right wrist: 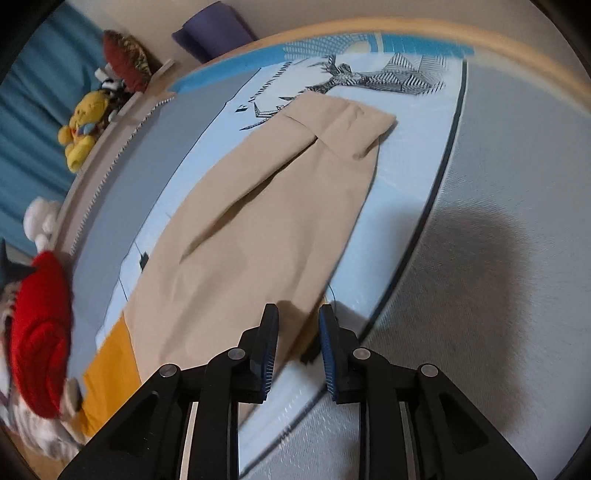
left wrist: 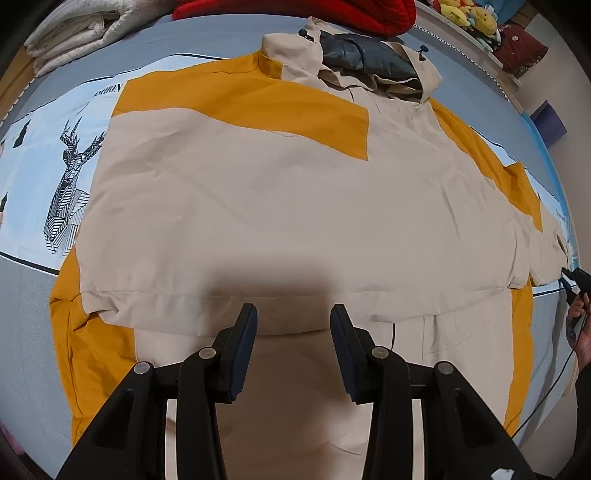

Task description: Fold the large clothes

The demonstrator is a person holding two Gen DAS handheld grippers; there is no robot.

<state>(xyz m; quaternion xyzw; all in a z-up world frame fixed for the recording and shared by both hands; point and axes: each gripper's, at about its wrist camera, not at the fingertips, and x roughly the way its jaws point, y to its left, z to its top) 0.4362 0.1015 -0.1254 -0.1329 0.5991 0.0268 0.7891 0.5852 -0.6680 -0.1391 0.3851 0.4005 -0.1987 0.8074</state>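
Sleeve [right wrist: 266,206] lies flat on the bed [right wrist: 480,295]. Your right tool [right wrist: 298,317] is released; pinch the edge. Left tool [left wrist: 293,314] hangs released over the jacket [left wrist: 295,206].

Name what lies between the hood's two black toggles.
In the left wrist view, the hood's dark grey lining lies between the two toggles.

We see the jacket [left wrist: 258,206] as thin matt woven cloth w/ fine creases; its hood lining [left wrist: 365,55] is glossy, probably nylon. Bedsheet [right wrist: 498,184] looks matt, slightly nubby. Gripper fingers [left wrist: 243,347]: matt black plastic.
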